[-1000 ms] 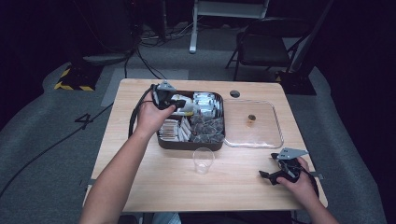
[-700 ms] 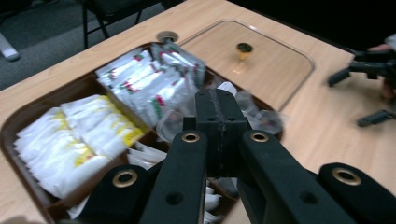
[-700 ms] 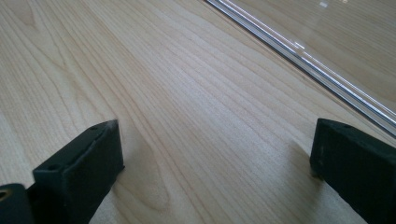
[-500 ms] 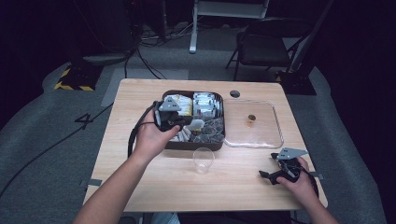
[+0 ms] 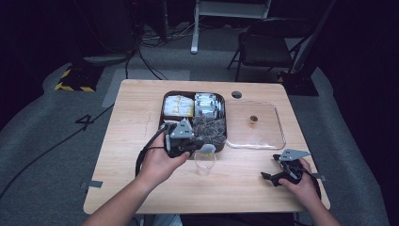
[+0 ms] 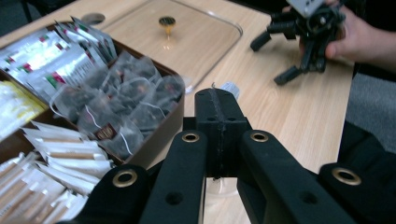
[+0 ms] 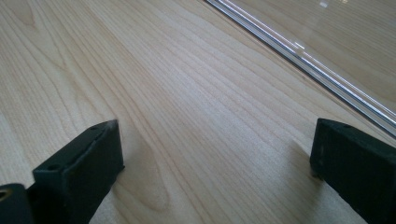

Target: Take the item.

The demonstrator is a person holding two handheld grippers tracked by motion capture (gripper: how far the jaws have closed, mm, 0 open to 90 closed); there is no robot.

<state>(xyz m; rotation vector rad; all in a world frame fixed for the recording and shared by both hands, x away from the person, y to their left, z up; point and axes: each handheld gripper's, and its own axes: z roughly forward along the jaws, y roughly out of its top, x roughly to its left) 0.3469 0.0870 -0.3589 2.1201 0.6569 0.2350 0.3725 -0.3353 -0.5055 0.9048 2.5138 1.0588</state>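
We saw a wooden table (image 5: 122,141) from above, with a dark tray (image 5: 163,106) of tea packets and a clear lid (image 5: 277,127) just beside it. Our left gripper (image 5: 203,149), jaws pressed together on a small tea bag (image 5: 207,149), hung over a clear plastic cup (image 5: 205,162) near the tray's front edge. Our right gripper (image 5: 272,169) rested on the table, jaws spread, holding nothing. We judged the carry nearly done; next, the bag needed centring over the cup's mouth before release.
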